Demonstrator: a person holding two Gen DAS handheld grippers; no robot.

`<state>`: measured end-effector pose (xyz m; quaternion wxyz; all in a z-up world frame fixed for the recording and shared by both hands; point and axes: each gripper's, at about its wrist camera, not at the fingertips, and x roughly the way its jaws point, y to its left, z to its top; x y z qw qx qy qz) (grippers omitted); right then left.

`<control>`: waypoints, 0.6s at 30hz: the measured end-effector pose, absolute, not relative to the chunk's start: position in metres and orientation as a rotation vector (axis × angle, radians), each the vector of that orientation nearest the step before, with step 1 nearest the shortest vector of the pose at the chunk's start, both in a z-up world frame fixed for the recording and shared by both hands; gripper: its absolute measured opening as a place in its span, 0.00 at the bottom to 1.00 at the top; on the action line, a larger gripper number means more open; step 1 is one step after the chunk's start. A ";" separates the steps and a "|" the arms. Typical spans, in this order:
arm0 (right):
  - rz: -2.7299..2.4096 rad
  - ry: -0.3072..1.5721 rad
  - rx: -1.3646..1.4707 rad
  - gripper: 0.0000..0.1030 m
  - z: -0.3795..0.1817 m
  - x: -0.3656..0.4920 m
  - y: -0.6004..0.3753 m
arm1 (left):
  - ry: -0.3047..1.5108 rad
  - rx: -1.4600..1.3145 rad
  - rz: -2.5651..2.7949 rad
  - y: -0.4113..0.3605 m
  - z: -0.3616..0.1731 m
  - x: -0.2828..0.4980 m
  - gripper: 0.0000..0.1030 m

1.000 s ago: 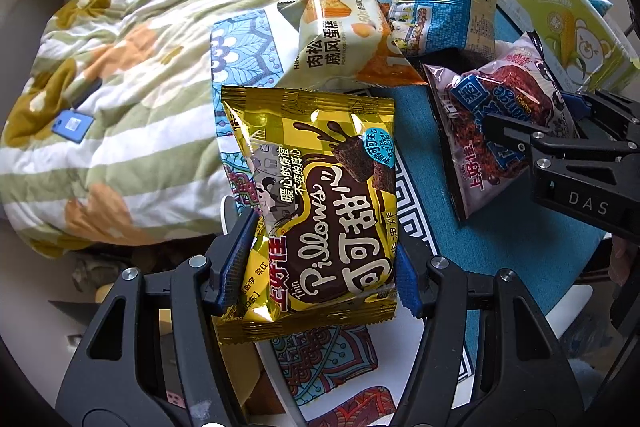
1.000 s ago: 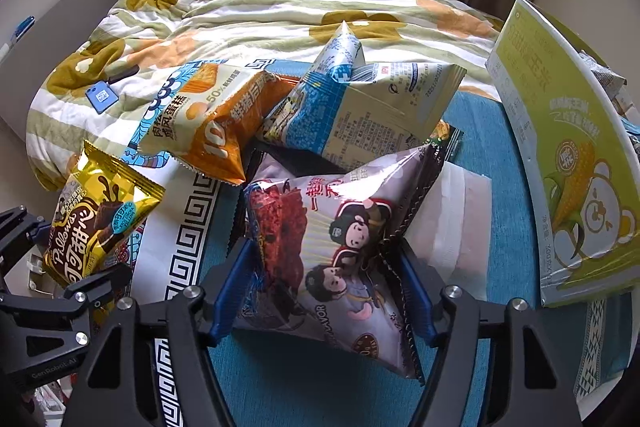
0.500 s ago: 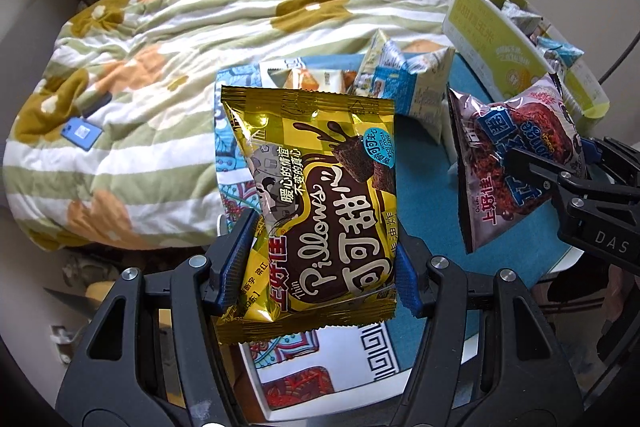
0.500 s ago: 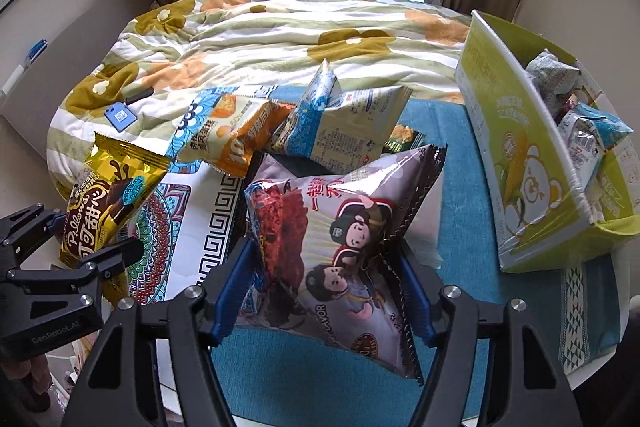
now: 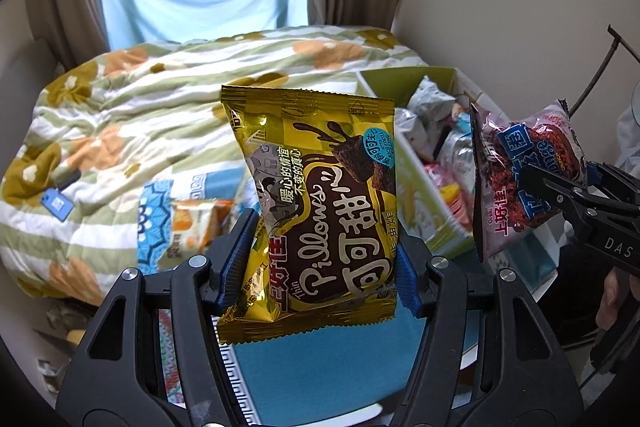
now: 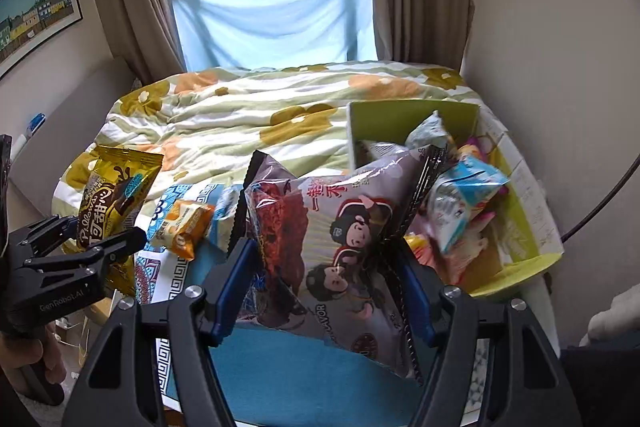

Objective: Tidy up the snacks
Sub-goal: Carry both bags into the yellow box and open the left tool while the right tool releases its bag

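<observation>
My left gripper is shut on a yellow chocolate Pillows bag, held upright in the air above the table. My right gripper is shut on a silver-purple snack bag with cartoon figures, also lifted. Each held bag shows in the other view: the purple bag at the right, the yellow bag at the left. An open green box full of snack packets stands at the right of the table. An orange snack bag lies on the table.
The table carries a teal cloth and a patterned mat. Behind it lies a bed with a flowered quilt, then a window with curtains. A wall runs along the right. A person's hand holds the left gripper's handle.
Both grippers have risen with their bags and tilted up, so the window and the inside of the green box have come into view. The table's remaining bags have dropped lower in the pictures.
</observation>
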<state>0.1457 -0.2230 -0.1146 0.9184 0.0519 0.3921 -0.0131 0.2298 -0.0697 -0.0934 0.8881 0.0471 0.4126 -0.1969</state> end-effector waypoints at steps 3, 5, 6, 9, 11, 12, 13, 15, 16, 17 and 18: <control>-0.054 0.784 0.117 0.62 -0.102 0.144 -0.265 | 0.838 0.098 -0.437 -0.116 -0.086 0.236 0.57; -0.071 0.769 0.125 0.62 -0.096 0.145 -0.292 | 0.834 0.106 -0.447 -0.146 -0.086 0.241 0.57; -0.078 0.764 0.127 0.62 -0.094 0.145 -0.304 | 0.839 0.104 -0.451 -0.160 -0.086 0.245 0.57; -0.097 0.755 0.152 0.62 -0.089 0.147 -0.339 | 0.859 0.077 -0.457 -0.198 -0.091 0.256 0.57; -0.098 0.752 0.153 0.62 -0.087 0.149 -0.358 | 0.877 0.075 -0.451 -0.220 -0.095 0.261 0.57; -0.103 0.754 0.144 0.62 -0.087 0.151 -0.366 | 0.885 0.075 -0.446 -0.229 -0.098 0.263 0.57; -0.107 0.759 0.134 0.62 -0.087 0.153 -0.374 | 0.896 0.076 -0.444 -0.237 -0.100 0.266 0.57; -0.113 0.768 0.126 0.62 -0.087 0.157 -0.390 | 0.916 0.075 -0.431 -0.251 -0.107 0.271 0.57; -0.114 0.773 0.128 0.62 -0.088 0.159 -0.398 | 0.928 0.071 -0.430 -0.256 -0.110 0.273 0.57; -0.115 0.779 0.130 0.62 -0.089 0.161 -0.404 | 0.945 0.067 -0.432 -0.260 -0.115 0.275 0.57; -0.119 0.784 0.132 0.62 -0.091 0.162 -0.411 | 0.960 0.063 -0.430 -0.260 -0.119 0.277 0.57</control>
